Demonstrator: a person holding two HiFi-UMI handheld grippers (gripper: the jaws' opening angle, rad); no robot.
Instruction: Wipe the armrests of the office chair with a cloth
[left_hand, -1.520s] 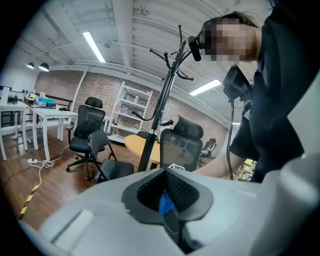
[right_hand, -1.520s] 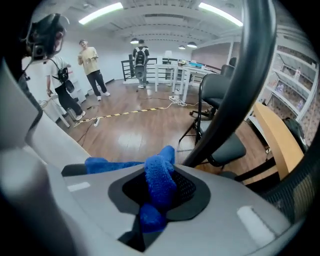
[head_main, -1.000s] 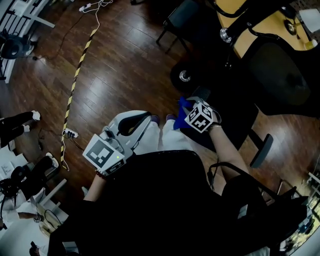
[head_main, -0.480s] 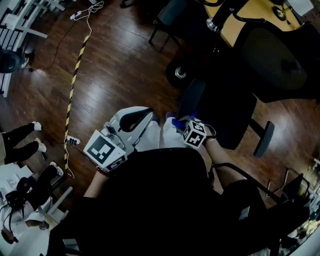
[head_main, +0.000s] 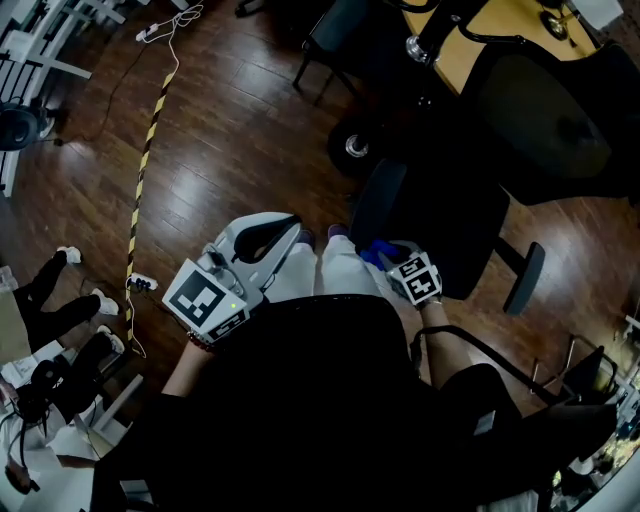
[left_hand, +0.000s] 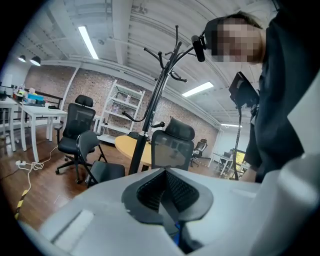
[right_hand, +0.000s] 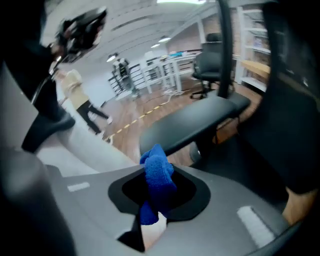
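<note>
The black office chair (head_main: 455, 225) stands just ahead of me, with its near armrest (head_main: 380, 200) and far armrest (head_main: 526, 279) on either side of the seat. My right gripper (head_main: 385, 255) is shut on a blue cloth (head_main: 378, 250) at the near armrest's closest end. In the right gripper view the cloth (right_hand: 158, 176) bunches up out of the gripper (right_hand: 157, 175), with the armrest pad (right_hand: 195, 126) just beyond it. My left gripper (head_main: 262, 238) is held low over my knees, away from the chair. Its jaws meet in the left gripper view (left_hand: 167, 197), with nothing between them.
A second black chair (head_main: 545, 110) and a yellow round table (head_main: 462, 52) stand behind the office chair, with a coat-stand base (head_main: 352, 146) beside them. Black-and-yellow tape (head_main: 146, 165) and a power strip (head_main: 140, 284) lie on the wooden floor. A person's legs (head_main: 60, 295) are at the left.
My right gripper has drawn back toward me with the blue cloth, from the middle of the near armrest to its closest end. The left gripper has hardly moved.
</note>
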